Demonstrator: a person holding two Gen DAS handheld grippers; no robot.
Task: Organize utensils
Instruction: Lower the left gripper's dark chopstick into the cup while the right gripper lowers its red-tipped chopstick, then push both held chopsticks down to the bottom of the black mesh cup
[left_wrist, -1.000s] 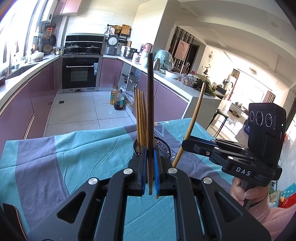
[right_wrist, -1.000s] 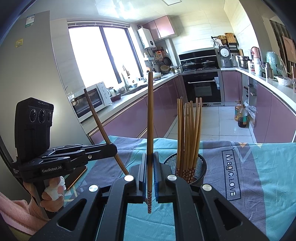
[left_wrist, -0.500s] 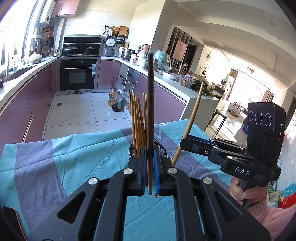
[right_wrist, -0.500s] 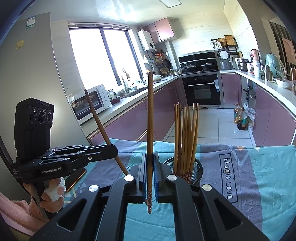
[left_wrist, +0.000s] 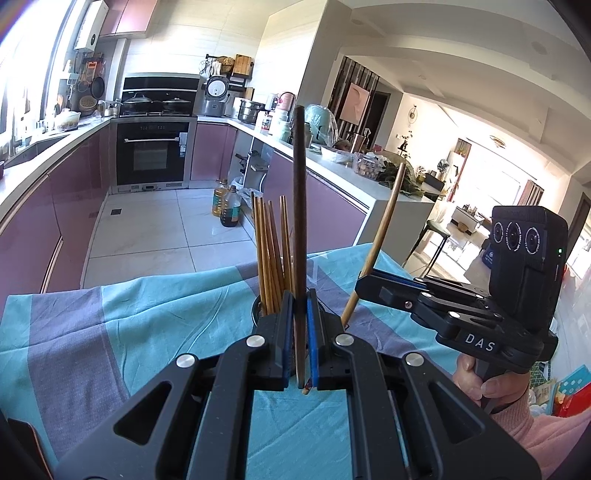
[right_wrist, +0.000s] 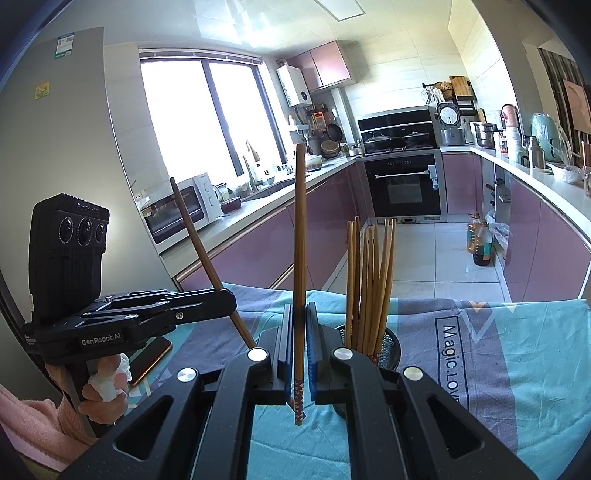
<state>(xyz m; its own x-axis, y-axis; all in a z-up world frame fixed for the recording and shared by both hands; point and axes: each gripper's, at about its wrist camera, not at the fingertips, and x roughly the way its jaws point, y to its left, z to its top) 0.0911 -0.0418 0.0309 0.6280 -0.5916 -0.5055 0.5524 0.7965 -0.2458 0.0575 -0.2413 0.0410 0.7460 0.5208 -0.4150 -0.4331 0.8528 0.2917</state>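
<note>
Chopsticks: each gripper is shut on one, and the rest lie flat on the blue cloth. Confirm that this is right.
Wrong on one count. The left gripper and right gripper are each shut on one chopstick, but the rest stand upright in the black mesh holder on the blue cloth, as the right wrist view shows.

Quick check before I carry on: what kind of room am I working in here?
A home kitchen, open to a living area: built-in oven under a hob with pans, microwave on the counter, purple cabinets along both sides.
</note>
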